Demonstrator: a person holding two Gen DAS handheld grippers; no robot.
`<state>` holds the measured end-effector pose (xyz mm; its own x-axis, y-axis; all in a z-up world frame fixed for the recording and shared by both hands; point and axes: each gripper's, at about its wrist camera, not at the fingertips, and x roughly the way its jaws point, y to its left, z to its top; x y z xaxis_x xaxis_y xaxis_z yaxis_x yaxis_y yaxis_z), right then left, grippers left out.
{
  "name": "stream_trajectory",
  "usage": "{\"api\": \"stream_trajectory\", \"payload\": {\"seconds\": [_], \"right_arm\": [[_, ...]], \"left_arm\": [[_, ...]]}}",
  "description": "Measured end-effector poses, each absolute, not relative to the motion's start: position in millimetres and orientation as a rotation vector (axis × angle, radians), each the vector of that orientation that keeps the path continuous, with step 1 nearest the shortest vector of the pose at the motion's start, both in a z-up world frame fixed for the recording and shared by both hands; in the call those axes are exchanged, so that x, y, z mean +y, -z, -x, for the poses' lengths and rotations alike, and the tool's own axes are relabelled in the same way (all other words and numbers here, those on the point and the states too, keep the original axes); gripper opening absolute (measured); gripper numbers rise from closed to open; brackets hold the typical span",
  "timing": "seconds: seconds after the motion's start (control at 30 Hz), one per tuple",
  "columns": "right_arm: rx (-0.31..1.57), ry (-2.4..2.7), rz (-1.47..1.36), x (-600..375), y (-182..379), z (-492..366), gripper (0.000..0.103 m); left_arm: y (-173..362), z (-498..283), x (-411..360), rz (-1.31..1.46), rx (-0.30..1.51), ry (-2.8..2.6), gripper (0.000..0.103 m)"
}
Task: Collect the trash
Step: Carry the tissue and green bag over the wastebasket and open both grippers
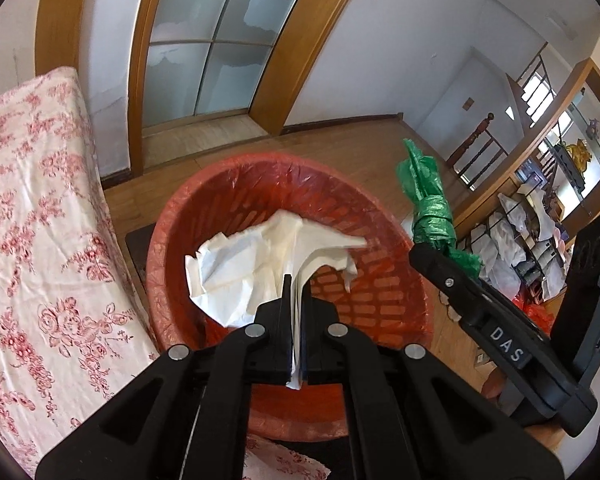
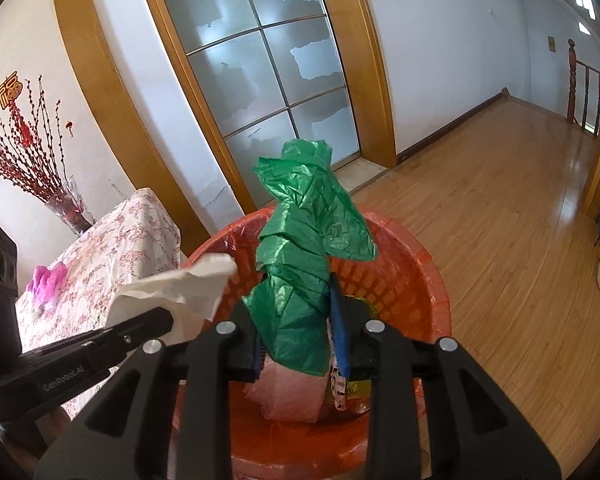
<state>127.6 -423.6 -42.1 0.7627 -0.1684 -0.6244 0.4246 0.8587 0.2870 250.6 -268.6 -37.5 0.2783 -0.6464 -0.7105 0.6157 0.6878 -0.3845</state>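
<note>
My left gripper point(image 1: 296, 284) is shut on a crumpled white tissue point(image 1: 256, 264) and holds it above the red trash basket point(image 1: 380, 304), which is lined with a red bag. My right gripper point(image 2: 296, 292) is shut on a crumpled green plastic bag point(image 2: 300, 264) and holds it over the same basket point(image 2: 428, 280). The green bag point(image 1: 428, 204) and right gripper show at the right of the left wrist view. The tissue point(image 2: 180, 292) and left gripper show at the left of the right wrist view. Pink and patterned wrappers point(image 2: 296, 392) lie in the basket.
A table with a floral cloth point(image 1: 40, 240) stands left of the basket, with a pink crumpled piece point(image 2: 48, 280) and a vase of red branches point(image 2: 68, 204) on it. A glass door point(image 2: 268, 68) is behind. Wooden floor point(image 2: 520, 220) extends right; shelves point(image 1: 540, 220) stand at far right.
</note>
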Motion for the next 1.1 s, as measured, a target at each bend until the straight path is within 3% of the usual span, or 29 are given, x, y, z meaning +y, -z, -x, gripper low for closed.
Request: {"api": "stream_trajectory", "payload": {"seconds": [0.17, 0.33, 0.73, 1.1], "right_arm": [[0.637, 0.344, -0.446, -427, 47, -126, 0.038], [0.634, 0.366, -0.457, -431, 52, -122, 0.047], [0.64, 0.375, -0.442, -428, 50, -123, 0.048], [0.651, 0.286, -0.366, -380, 37, -152, 0.058]], "left_arm": [[45, -253, -270, 0.027, 1.011, 0.848, 0.002], [50, -254, -266, 0.03, 1.026, 0.838, 0.041], [47, -260, -240, 0.043, 1.013, 0.778, 0.044], [39, -287, -129, 0.014, 0.917, 0.477, 0.052]]}}
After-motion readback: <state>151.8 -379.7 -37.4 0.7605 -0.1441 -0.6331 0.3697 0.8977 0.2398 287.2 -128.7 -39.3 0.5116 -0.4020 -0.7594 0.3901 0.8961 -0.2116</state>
